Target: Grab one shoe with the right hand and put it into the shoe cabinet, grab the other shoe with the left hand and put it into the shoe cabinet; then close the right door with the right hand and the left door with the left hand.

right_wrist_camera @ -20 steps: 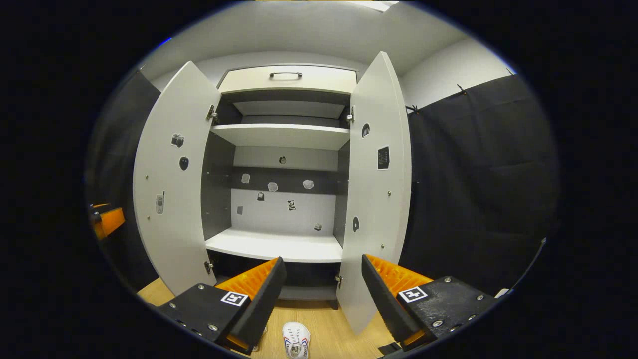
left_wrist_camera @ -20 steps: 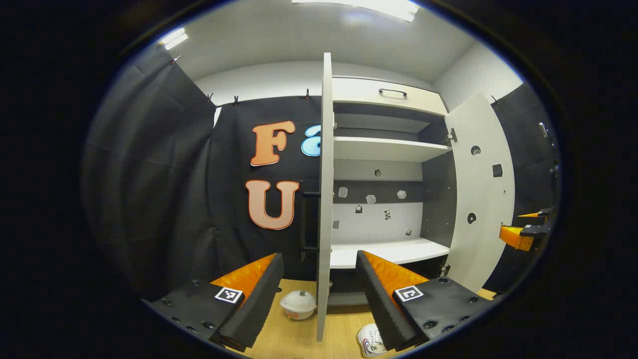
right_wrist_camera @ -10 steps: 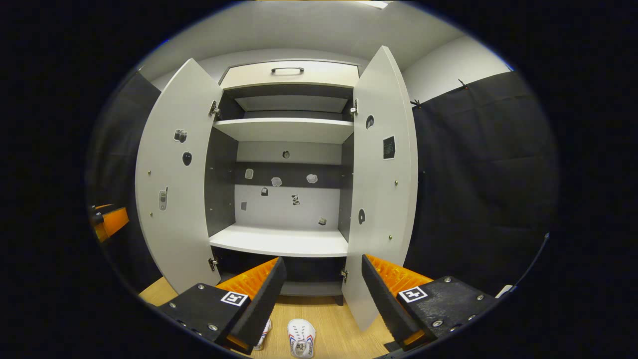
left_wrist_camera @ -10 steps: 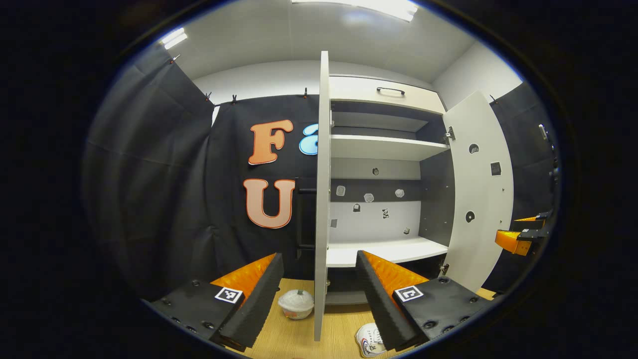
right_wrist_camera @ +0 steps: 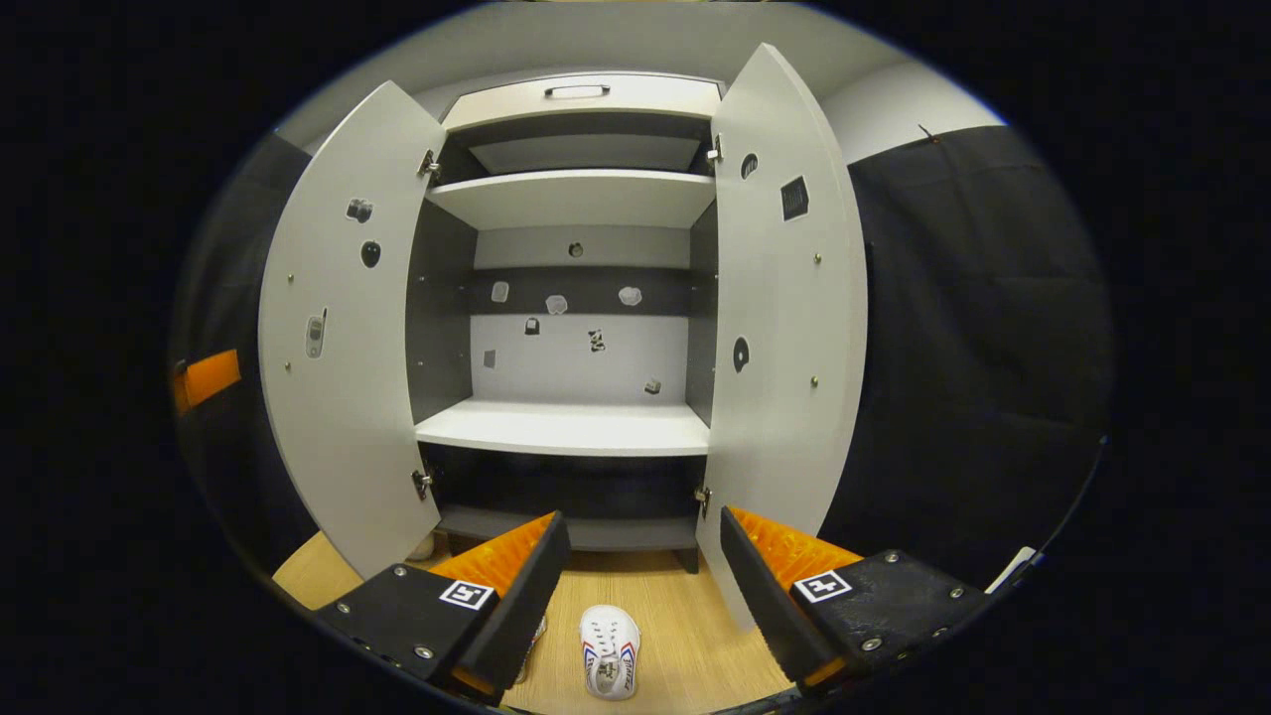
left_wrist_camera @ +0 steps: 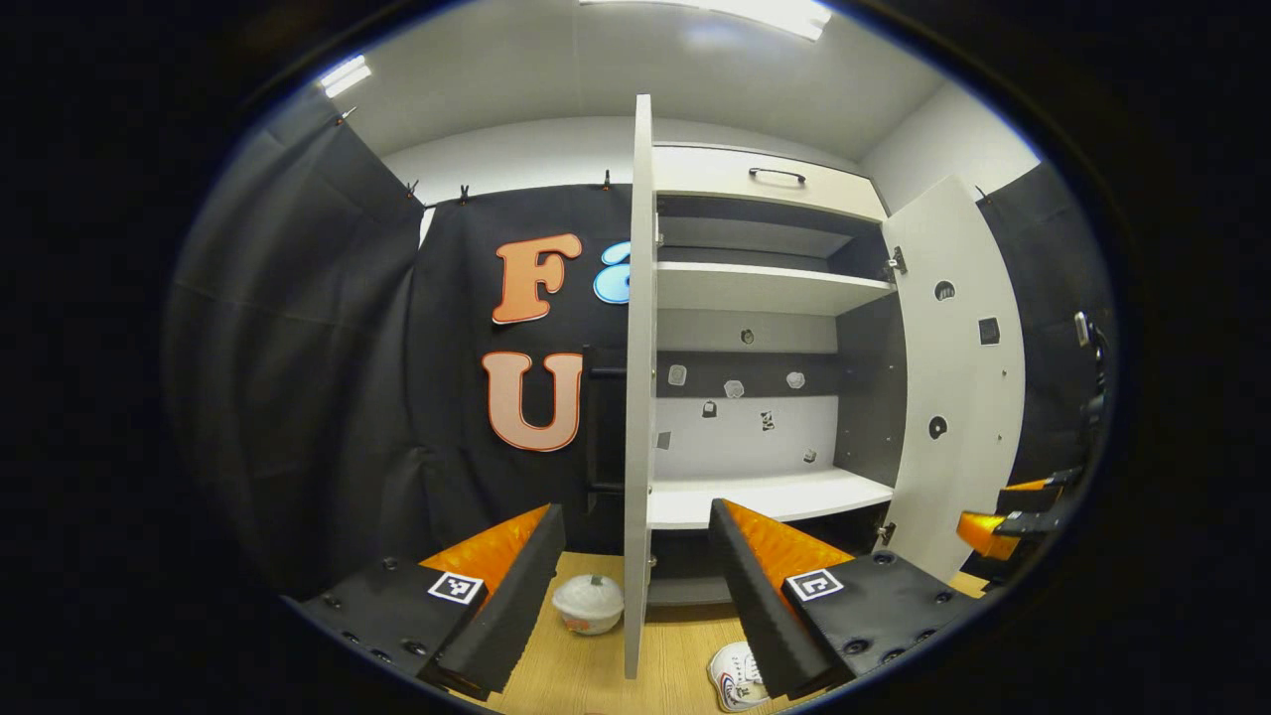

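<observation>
With both grippers open and empty, the right gripper point(right_wrist_camera: 640, 581) is positioned above a shoe point(right_wrist_camera: 610, 651) before the cabinet point(right_wrist_camera: 566, 429); descent and closure are judged next.

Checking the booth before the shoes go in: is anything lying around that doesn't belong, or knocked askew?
One oddity: a white lidded bowl sits on the wooden floor left of the left door, unrelated to the shoes. It stands upright, nothing spilled. A white shoe lies before the open shoe cabinet.
</observation>
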Available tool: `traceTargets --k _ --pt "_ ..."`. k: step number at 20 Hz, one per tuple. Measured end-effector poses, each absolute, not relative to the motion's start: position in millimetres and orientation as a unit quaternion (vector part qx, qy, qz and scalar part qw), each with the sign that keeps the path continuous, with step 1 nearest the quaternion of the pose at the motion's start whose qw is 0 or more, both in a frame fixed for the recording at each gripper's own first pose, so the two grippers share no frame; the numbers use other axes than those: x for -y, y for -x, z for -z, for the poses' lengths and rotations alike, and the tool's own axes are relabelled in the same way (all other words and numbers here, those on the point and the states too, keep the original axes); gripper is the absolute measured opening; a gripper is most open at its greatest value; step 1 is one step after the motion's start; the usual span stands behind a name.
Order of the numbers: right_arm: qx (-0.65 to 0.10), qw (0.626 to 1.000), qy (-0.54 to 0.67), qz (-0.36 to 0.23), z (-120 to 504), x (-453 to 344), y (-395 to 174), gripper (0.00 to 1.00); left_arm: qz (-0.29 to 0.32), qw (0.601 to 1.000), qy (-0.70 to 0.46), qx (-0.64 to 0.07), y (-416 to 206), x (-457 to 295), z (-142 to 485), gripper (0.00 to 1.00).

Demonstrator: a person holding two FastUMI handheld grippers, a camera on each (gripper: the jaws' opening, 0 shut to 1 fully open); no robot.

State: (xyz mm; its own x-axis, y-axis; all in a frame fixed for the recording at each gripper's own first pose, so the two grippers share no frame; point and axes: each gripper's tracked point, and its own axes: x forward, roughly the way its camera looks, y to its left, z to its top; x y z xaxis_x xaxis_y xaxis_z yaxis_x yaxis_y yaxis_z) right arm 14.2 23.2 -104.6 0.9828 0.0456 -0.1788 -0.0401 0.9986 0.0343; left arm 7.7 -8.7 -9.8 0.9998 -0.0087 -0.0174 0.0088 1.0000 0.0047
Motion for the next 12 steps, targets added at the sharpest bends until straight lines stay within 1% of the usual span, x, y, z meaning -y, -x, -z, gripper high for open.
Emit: traceTargets --k 5,9,12 --pt "-0.141 0.990 -0.012 -0.021 169.7 -22.8 -18.2 0.94 -0.004 1.000 -0.003 -0.012 -5.3 3.7 12.3 0.95" --pt "-0.198 0.980 -0.005 -0.025 232.0 -23.7 -17.7 0.94 -0.014 1.000 -0.009 -0.015 -2.9 -2.7 14.7 0.95" --pt "-0.232 0.972 -0.006 -0.037 275.6 -30.5 -15.4 0.94 -0.019 1.000 -0.010 -0.018 -0.1 -6.1 17.6 0.95"
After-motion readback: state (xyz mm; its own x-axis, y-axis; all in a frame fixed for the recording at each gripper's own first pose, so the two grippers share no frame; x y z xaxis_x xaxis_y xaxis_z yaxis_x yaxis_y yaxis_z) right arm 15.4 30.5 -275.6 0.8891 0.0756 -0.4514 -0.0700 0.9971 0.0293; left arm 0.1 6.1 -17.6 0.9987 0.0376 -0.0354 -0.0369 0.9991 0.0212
